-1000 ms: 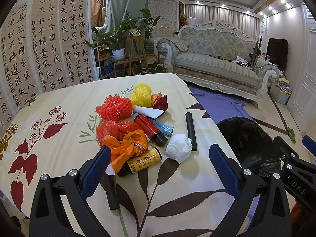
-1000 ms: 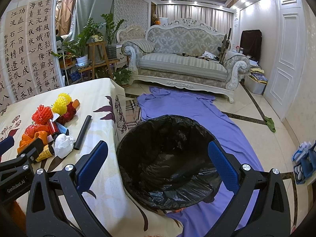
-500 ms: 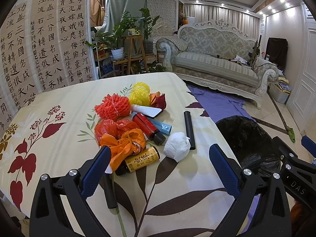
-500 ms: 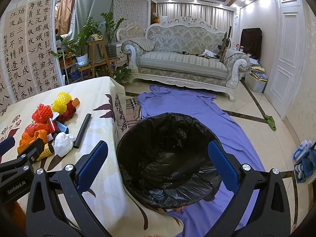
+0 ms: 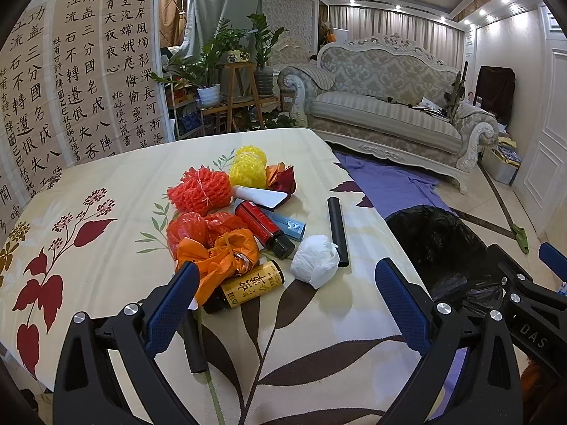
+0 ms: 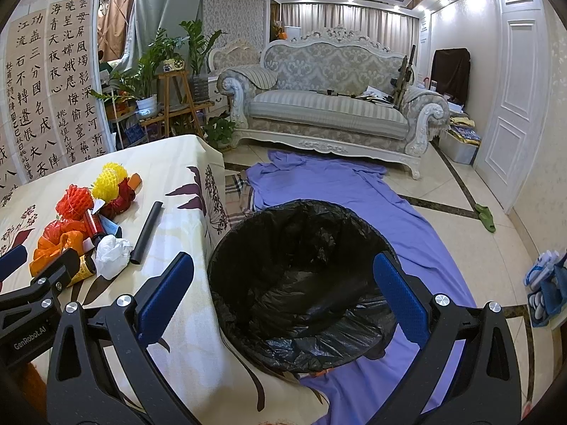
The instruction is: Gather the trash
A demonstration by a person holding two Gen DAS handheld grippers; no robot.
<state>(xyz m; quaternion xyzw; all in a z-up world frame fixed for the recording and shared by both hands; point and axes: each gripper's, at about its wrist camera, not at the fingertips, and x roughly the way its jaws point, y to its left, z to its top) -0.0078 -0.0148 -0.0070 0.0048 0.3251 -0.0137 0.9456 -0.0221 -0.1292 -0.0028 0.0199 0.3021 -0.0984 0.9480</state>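
We held the left hand-held gripper (image 5: pixel 287 294) with its blue fingers spread wide and nothing between them, low over the near edge of the table (image 5: pixel 106 177). Against the picture from a second earlier, the trash heap sat a touch nearer and lower in its view — a slow creep forward, no more. The white paper wad (image 5: pixel 314 260) and the yellow can (image 5: pixel 253 284) lay just ahead of the fingers, the wad closest to the open gap, so we judged it the likely first pick.

The right hand-held gripper (image 6: pixel 283 290) was likewise spread and empty, hovering over the black-lined trash bin (image 6: pixel 301 283) that stood on the floor against the table's edge. The bin had shifted slightly in its view since a second ago, which suggested we had drifted rather than reached.

Further out lay the rest of the trash: orange bag (image 5: pixel 219 251), red bottle (image 5: pixel 260 225), black tube (image 5: pixel 337 230), red and yellow foam nets. None of it had moved — collecting had not yet begun.
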